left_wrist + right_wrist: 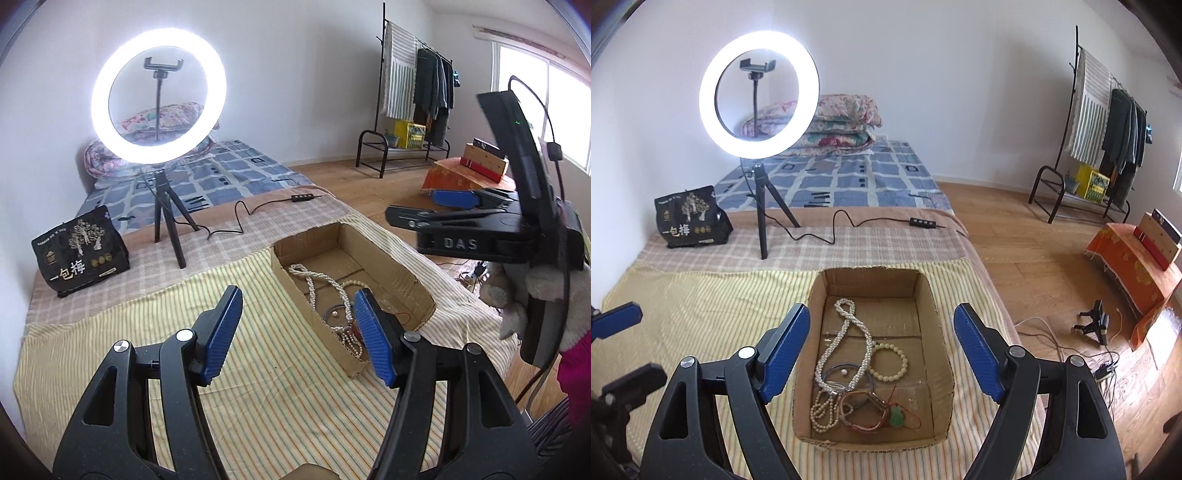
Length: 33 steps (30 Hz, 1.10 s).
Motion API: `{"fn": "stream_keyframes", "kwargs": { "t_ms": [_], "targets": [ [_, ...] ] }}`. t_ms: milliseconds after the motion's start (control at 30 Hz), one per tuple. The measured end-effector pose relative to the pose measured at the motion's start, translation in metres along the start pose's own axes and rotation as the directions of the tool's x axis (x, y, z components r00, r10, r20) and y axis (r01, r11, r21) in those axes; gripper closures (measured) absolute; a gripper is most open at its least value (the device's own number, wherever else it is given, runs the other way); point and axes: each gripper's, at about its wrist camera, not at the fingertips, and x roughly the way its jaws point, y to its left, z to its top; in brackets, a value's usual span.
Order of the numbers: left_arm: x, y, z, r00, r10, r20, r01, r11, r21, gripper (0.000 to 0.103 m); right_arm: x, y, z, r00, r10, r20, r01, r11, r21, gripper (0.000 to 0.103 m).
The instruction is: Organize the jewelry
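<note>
Both tongs gape empty: the right tongs [881, 354] above the box [934, 314] of jewelry [849, 354], the left tongs [295, 336] beside it.

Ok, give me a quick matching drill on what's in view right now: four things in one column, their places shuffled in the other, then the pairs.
Things:
1. pearl necklace
2. green pendant
3. ring light
4. black snack bag

Places:
A. standing on its tripod on the checked blanket
B. far left of the bed, by the wall
C. near end of the cardboard box, on a red cord
D. looped along the box floor, reaching towards its far end

Pairs: 1-D, 2-C, 3-A, 4-B
</note>
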Motion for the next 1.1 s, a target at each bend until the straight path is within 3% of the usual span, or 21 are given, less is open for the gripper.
{"fn": "stream_keyframes", "kwargs": {
  "t_ms": [67, 200, 333, 567, 800, 1100],
  "targets": [
    [-0.007, 0.004, -0.001, 1.0, 0.008, 0.012, -0.008, 1.0, -0.012, 0.031, -0.011, 0.004, -0.003, 1.0, -0.008, 0.016, 0.008, 1.0, -0.001, 0.023],
    [-0.018, 0.012, -0.002, 0.999, 0.021, 0.032, -0.02, 0.999, -0.031, 0.029, -0.028, 0.007, -0.008, 0.999, -0.024, 0.043, 0.024, 1.0, 0.002, 0.023],
    [-0.029, 0.015, -0.001, 0.997, 0.045, 0.067, -0.043, 0.998, -0.043, 0.018, -0.044, 0.007, -0.015, 0.996, -0.029, 0.08, 0.028, 1.0, 0.01, 0.021],
    [-0.048, 0.007, 0.0, 0.988, 0.082, 0.131, -0.081, 0.997, -0.015, 0.003, -0.065, 0.006, -0.027, 0.992, -0.037, 0.124, 0.034, 0.999, 0.031, 0.02],
    [-0.057, -0.004, -0.003, 0.984, 0.107, 0.144, -0.113, 0.993, 0.035, 0.0, -0.076, 0.002, -0.036, 0.987, -0.063, 0.146, 0.054, 0.997, 0.062, 0.02],
    [-0.064, -0.003, -0.002, 0.983, 0.117, 0.14, -0.117, 0.993, -0.009, 0.0, -0.076, 0.003, -0.043, 0.989, -0.066, 0.135, 0.055, 0.995, 0.085, 0.019]
  ]
}}
